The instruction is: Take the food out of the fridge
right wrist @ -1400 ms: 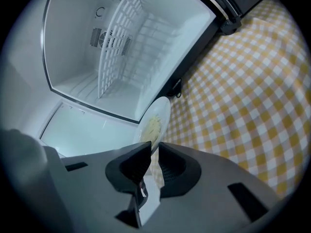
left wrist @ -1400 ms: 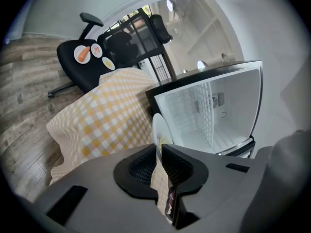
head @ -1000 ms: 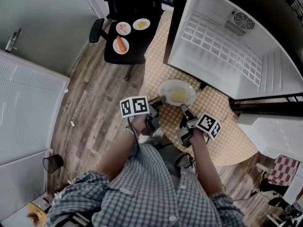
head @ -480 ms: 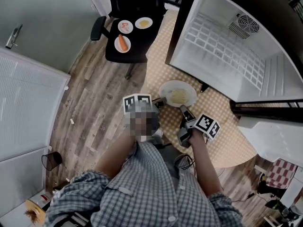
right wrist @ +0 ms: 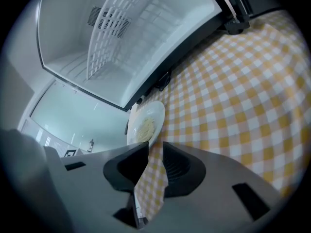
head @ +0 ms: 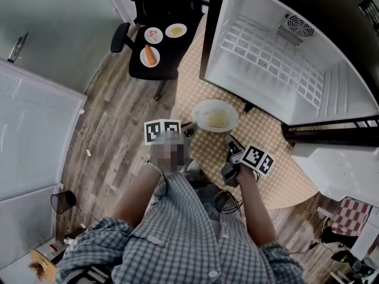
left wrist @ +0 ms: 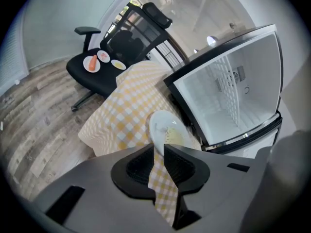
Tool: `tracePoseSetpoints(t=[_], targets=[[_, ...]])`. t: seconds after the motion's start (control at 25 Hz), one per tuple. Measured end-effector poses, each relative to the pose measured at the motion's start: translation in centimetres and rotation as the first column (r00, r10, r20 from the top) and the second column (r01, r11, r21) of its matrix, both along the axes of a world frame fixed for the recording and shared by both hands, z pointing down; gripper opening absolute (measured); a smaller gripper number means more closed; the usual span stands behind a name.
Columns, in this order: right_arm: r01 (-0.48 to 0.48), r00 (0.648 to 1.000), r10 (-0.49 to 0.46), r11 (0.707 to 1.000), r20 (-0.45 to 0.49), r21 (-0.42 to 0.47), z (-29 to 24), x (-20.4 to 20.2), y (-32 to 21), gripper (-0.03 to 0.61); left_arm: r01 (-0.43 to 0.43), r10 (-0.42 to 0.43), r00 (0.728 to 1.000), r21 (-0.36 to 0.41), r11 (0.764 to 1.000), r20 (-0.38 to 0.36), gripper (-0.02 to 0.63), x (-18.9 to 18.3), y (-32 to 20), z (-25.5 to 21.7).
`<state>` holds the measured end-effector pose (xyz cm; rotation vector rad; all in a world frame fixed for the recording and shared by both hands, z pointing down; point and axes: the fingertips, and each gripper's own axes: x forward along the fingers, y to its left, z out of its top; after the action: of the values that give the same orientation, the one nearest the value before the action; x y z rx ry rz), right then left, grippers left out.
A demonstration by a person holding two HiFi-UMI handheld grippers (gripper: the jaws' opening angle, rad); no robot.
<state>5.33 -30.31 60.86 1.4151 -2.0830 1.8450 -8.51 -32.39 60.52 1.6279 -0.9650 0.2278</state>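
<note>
The person [head: 189,218] wears a shirt [head: 177,247] with small grey and white checks, pale buttons [head: 222,236] down the front, and sleeves [head: 100,232] that end near the elbows.

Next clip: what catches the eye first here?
The open fridge, nothing visible in its white inside, fills the head view's upper right. Before it a white plate of yellowish food sits on the yellow checked tablecloth. Three small plates of food rest on the black office chair at upper left.
</note>
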Motion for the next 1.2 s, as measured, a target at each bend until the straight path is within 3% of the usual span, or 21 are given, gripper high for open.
tracePoseSetpoints(t=[0.12,0.24,0.36,0.56,0.72,0.8,1.0,1.2], targets=[[0.028,0.996,-0.025,0.999,-0.090,0.032,-0.6,1.7,0.5,0.054,-0.030,0.024,0.996,0.071,0.997,0.092,0.025,-0.2,0.0,-1.3],[0.057,0.981,-0.036,0.993,-0.193,0.100,-2.1,3.7,0.5,0.024,-0.098,0.064,0.980,0.174,0.980,0.190,0.006,0.6,0.4,-3.3],[0.105,0.951,-0.044,0.977,-0.305,0.187,-4.2,5.5,0.6,0.015,-0.144,0.087,0.974,0.275,0.951,0.208,0.006,2.7,0.4,-5.9],[0.159,0.902,-0.011,0.938,-0.431,0.307,-8.6,7.9,0.9,0.010,-0.248,0.132,0.950,0.429,0.869,0.284,0.006,6.8,0.5,-10.6],[0.218,0.842,0.036,0.890,-0.538,0.400,-12.5,9.4,1.8,0.009,-0.356,0.127,0.903,0.552,0.754,0.410,0.005,9.3,0.8,-14.8],[0.249,0.819,0.059,0.859,-0.570,0.448,-14.6,9.9,2.1,0.009,-0.386,0.123,0.891,0.587,0.711,0.436,0.005,10.3,1.3,-16.6],[0.308,0.776,0.127,0.779,-0.618,0.546,-19.7,10.8,2.5,0.009,-0.385,0.092,0.896,0.657,0.649,0.434,0.005,12.0,2.2,-20.4],[0.330,0.772,0.168,0.718,-0.613,0.612,-23.8,11.0,3.1,0.009,-0.395,0.086,0.895,0.691,0.606,0.437,0.005,13.3,3.6,-23.7]])
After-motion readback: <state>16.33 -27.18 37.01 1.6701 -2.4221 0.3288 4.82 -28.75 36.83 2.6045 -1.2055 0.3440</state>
